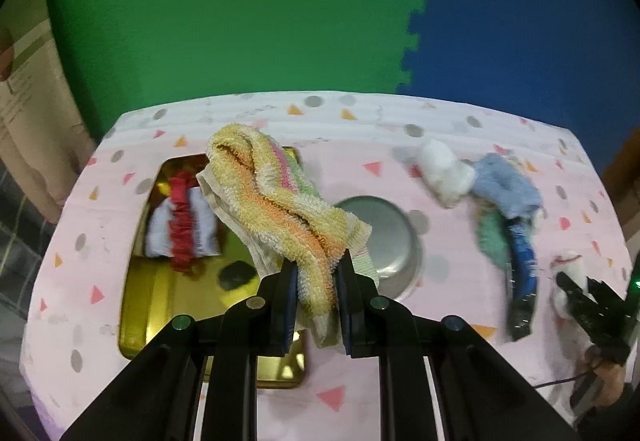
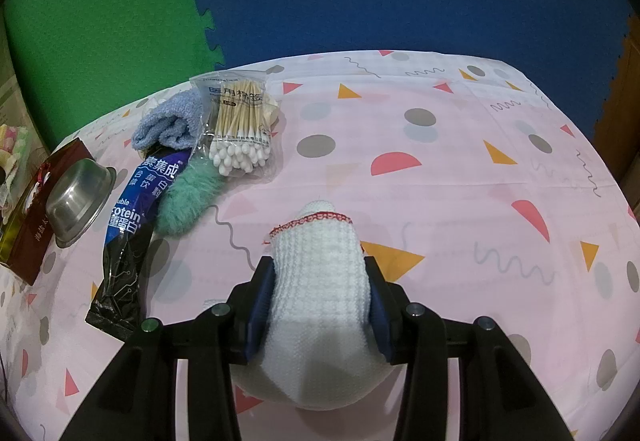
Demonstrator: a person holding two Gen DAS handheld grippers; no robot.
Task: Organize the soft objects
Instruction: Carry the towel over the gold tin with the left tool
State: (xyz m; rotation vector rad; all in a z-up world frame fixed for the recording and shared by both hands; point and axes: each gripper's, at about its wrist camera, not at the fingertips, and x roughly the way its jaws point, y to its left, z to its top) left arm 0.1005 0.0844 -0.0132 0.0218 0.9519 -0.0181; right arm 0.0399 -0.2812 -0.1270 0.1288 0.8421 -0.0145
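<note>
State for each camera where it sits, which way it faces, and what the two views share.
Left wrist: on the left gripper, tilted down over the gold tin; its jaws clamp a striped towel; the right gripper shows at the right edge.
Right wrist: on the right gripper, tilted down at the pink tablecloth; its jaws grip a white sock.
Shared: steel bowl, blue sachet.

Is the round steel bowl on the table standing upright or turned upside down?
Upside down. In the right wrist view the round steel bowl shows its flat base on top and its wide rim down, partly propped on the dark red box.
</note>
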